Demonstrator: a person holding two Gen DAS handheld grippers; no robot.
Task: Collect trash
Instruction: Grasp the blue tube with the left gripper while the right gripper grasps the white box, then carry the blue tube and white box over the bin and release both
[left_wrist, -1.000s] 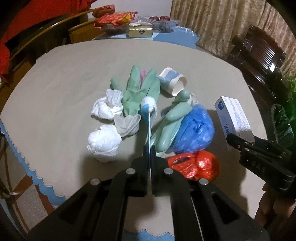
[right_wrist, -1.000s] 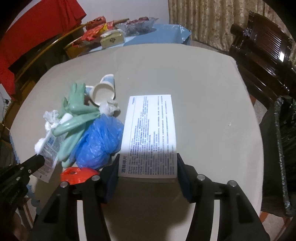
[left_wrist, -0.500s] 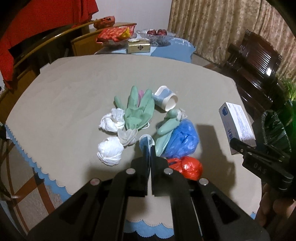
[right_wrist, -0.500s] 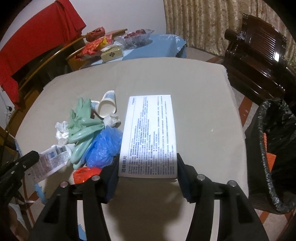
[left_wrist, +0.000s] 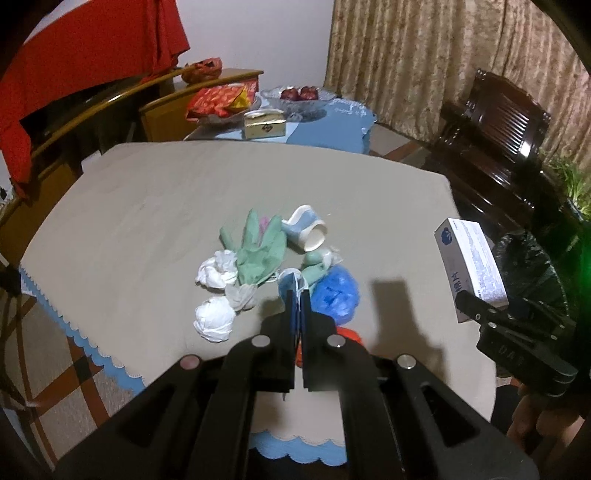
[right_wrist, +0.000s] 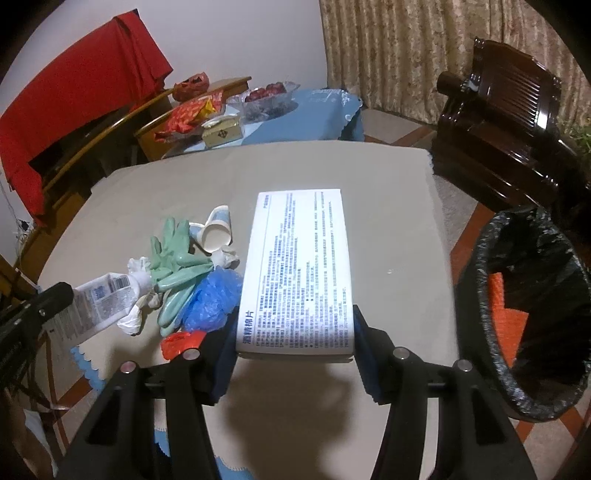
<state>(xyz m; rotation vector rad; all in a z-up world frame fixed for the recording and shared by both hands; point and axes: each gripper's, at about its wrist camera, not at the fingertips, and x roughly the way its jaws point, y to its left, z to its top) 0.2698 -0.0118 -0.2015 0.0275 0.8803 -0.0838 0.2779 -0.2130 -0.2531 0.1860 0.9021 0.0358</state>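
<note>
Lifting clear of the table (right_wrist: 388, 206), both grippers have risen in the last second: the right gripper (right_wrist: 295, 332) pinches the white box (right_wrist: 299, 266), the left gripper (left_wrist: 299, 306) clamps a squeezed tube (right_wrist: 99, 299). Remaining litter lies mid-table; beyond the right edge, the lined bin (right_wrist: 532, 314) stands open, the path unobstructed.

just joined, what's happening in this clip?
Trash pickup at a table. The right gripper is shut on a white printed box, held above the table, with the black-lined bin on the floor to its right. The left gripper is shut on a squeezed tube. Green gloves, a paper cup, tissues and bags lie on the table.
</note>
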